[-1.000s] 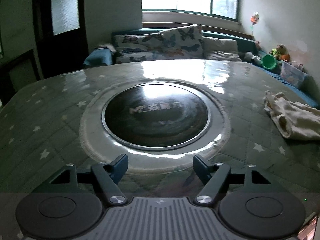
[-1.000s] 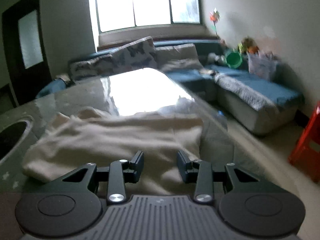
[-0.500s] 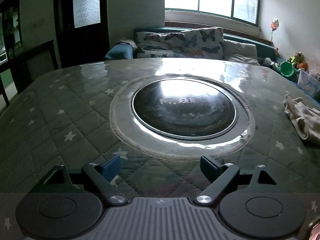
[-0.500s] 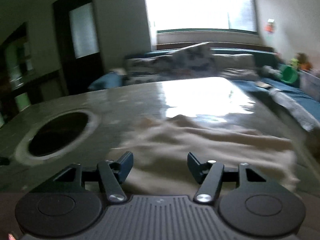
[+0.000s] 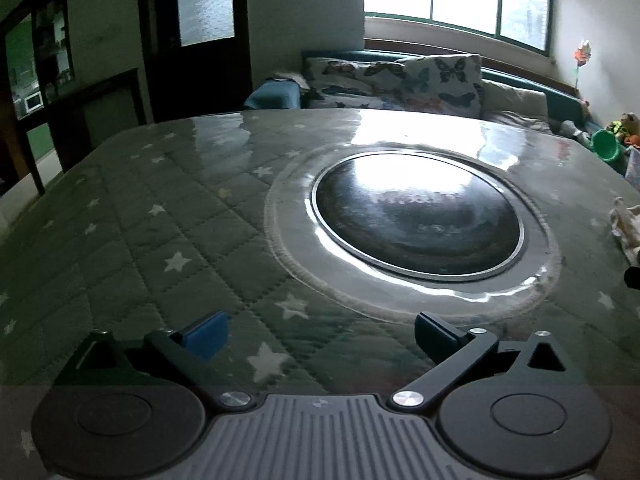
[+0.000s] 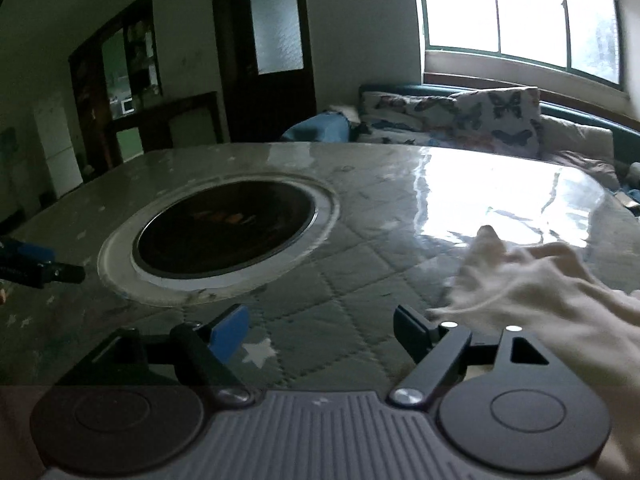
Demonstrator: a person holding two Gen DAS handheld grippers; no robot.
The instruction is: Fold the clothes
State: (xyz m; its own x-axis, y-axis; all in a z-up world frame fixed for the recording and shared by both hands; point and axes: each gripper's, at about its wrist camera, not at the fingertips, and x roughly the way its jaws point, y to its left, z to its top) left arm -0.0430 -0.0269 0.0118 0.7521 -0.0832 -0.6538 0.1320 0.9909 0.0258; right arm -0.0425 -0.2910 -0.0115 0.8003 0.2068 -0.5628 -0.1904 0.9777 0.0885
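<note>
The quilted, star-patterned table spreads wide ahead of the left hand-held gripper, its far edge meeting a sofa. A round dark inset plate sits mid-table. The cream garment lies crumpled near the table's right edge, just beside the right hand-held gripper. Both grippers hover low over the cover, jaws spread apart, empty.

We see a green quilted table cover with white stars, butterfly-printed cushions, cream crumpled cloth (blue gripper pads).
</note>
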